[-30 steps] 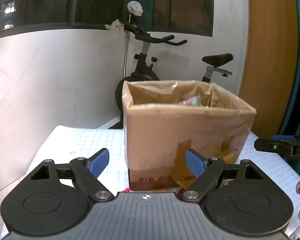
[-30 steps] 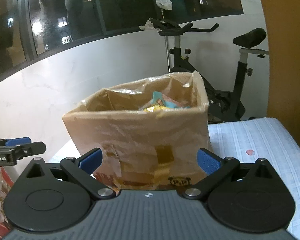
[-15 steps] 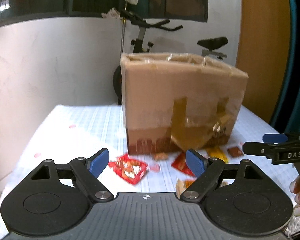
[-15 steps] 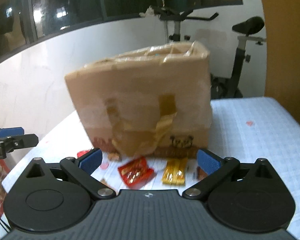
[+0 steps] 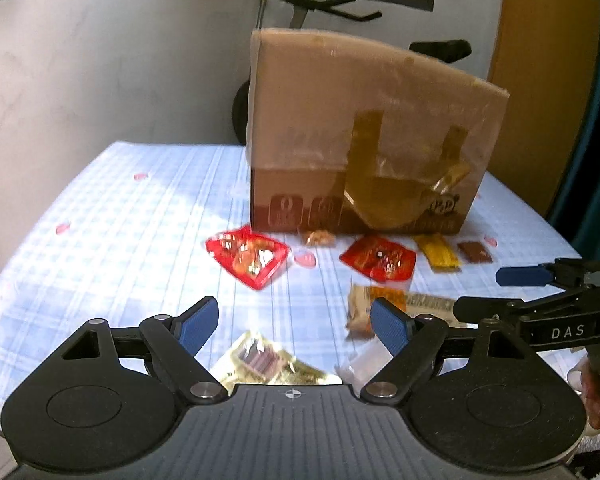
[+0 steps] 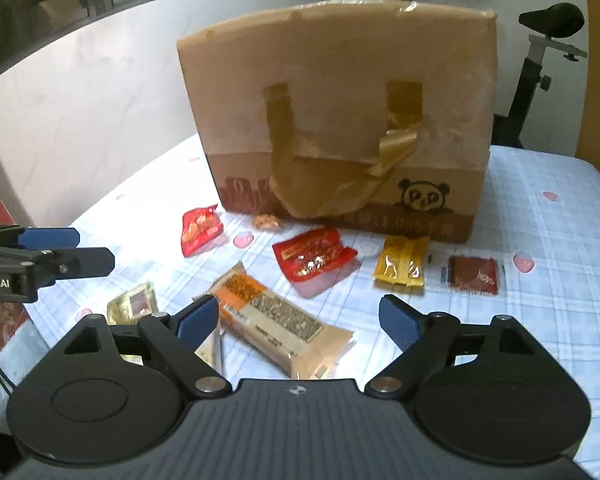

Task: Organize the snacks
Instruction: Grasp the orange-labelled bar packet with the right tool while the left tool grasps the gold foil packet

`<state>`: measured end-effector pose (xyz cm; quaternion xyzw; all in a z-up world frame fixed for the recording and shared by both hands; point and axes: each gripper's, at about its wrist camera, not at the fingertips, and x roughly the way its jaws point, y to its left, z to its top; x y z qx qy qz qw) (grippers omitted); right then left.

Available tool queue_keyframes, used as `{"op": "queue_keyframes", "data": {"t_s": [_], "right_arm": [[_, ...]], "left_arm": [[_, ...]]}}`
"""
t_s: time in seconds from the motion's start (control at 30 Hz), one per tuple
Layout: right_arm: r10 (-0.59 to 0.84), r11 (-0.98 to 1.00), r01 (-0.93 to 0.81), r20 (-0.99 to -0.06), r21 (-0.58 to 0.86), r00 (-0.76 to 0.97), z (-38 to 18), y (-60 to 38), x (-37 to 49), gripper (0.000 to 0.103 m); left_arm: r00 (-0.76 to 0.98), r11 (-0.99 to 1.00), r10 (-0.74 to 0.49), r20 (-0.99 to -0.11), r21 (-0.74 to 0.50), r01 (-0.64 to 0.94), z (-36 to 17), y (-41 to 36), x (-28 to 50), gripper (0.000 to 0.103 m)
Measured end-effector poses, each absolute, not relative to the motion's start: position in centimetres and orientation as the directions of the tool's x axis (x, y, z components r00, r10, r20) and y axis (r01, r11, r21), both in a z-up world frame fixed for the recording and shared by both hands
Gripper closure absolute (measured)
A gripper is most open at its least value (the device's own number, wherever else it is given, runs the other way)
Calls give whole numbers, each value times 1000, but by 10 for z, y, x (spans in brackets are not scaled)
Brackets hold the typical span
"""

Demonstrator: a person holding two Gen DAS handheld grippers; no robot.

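crinkly foil snack packets [image 6: 314,258] lie scattered on the checked cloth [image 6: 540,312] before a taped cardboard box [image 6: 340,120]. left gripper [image 5: 294,322] released, empty; right gripper [image 6: 300,318] closing, gripping nothing, above a long wrapped bar [image 6: 276,316].

a cardboard box [image 6: 340,112] is standing on the table [image 6: 548,300], with an exercise bike [image 6: 540,60] standing behind it. snack packets are lying scattered on the table before the box: a long wrapped bar [image 6: 276,316] is lying nearest, a flat sachet [image 6: 473,274] is sitting far right, and a small packet [image 6: 134,302] is lying left of the bar.
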<state>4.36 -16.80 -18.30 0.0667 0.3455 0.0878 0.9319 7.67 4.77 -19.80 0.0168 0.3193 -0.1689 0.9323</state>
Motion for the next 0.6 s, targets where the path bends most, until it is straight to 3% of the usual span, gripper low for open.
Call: {"op": "queue_keyframes", "data": {"t_s": [0.4, 0.6], "right_arm": [[224, 953, -302, -693, 9, 685, -218, -141, 75, 17], [263, 943, -330, -701, 41, 663, -227, -142, 92, 24]], "left_arm": [[701, 949, -289, -652, -97, 301, -218, 50, 86, 24], [689, 952, -281, -668, -104, 288, -224, 50, 92, 25]]}}
